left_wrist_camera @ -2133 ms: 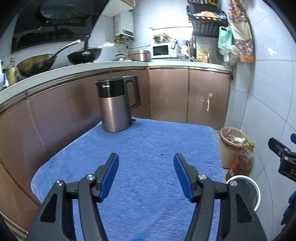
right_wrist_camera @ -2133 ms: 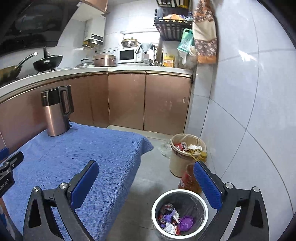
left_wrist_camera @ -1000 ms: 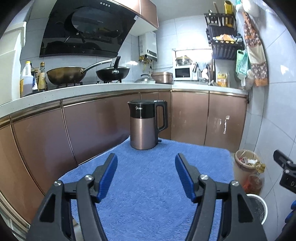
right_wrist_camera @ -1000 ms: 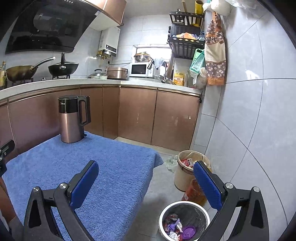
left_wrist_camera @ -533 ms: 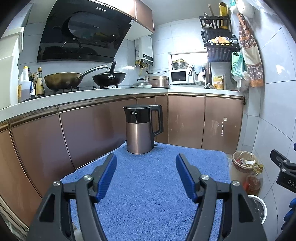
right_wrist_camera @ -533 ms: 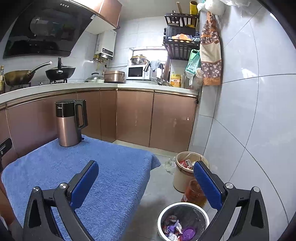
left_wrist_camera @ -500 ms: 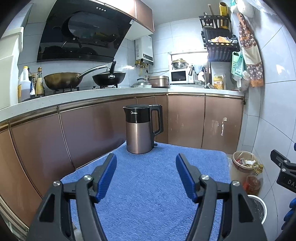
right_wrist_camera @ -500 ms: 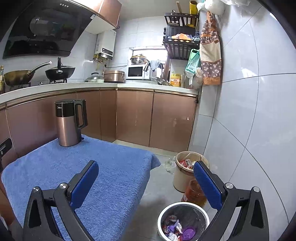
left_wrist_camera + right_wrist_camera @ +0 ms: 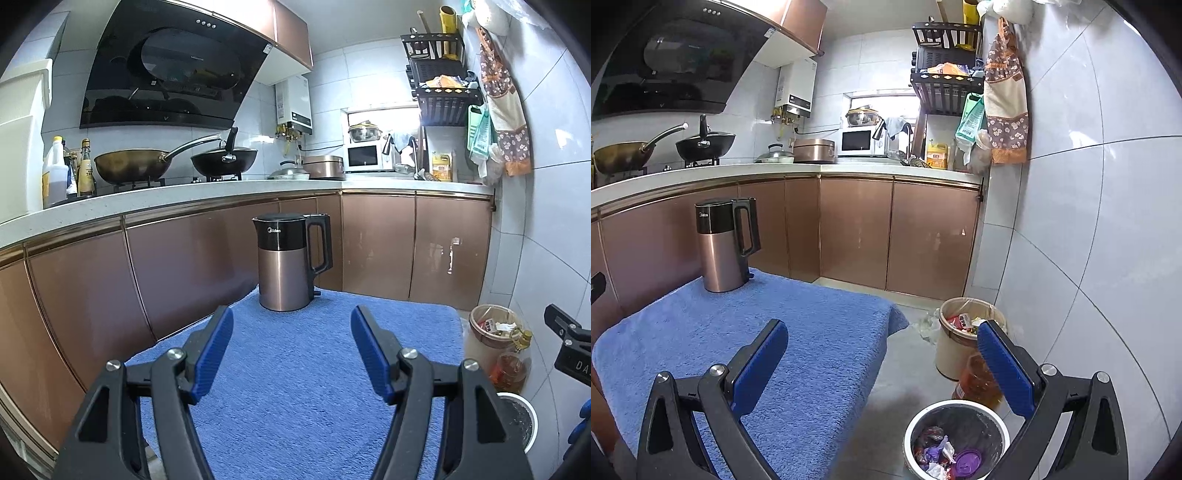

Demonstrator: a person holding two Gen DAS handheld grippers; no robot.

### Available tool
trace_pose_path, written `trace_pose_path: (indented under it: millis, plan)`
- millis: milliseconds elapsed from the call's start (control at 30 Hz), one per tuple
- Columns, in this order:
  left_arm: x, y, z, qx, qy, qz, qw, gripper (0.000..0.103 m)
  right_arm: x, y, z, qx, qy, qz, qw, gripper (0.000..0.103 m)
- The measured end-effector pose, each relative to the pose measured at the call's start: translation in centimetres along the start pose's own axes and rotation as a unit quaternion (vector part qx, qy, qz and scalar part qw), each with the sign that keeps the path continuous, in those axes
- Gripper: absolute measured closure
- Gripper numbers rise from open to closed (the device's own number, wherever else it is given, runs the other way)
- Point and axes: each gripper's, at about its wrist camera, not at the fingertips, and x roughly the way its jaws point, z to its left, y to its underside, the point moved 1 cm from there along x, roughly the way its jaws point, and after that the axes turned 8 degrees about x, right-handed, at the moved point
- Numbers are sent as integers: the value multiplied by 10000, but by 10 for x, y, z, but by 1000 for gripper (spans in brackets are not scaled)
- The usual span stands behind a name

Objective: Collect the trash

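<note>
Trash bin (image 9: 956, 439) sits below right claw (image 9: 882, 347) — both claws spread, level, empty.

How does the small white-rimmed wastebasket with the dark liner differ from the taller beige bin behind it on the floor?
The small white-rimmed wastebasket with the dark liner is low and stands nearest the camera; the taller beige bin stands farther back, by the tiled wall. The wastebasket holds purple wrappers and a purple lid; the beige bin shows red and white packaging heaped to its rim. Both are round, open-topped, on the floor, and hold trash.
</note>
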Motion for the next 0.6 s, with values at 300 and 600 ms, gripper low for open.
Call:
trace_pose_path:
  millis: [300, 600]
  plan:
    - [5, 2, 1, -58, 61, 154, 9998, 38, 3, 0, -6, 66, 50, 36, 10000, 0]
    - [8, 5, 2, -110, 128, 248, 9995, 38, 7, 1, -6, 63, 75, 76, 9999, 0]
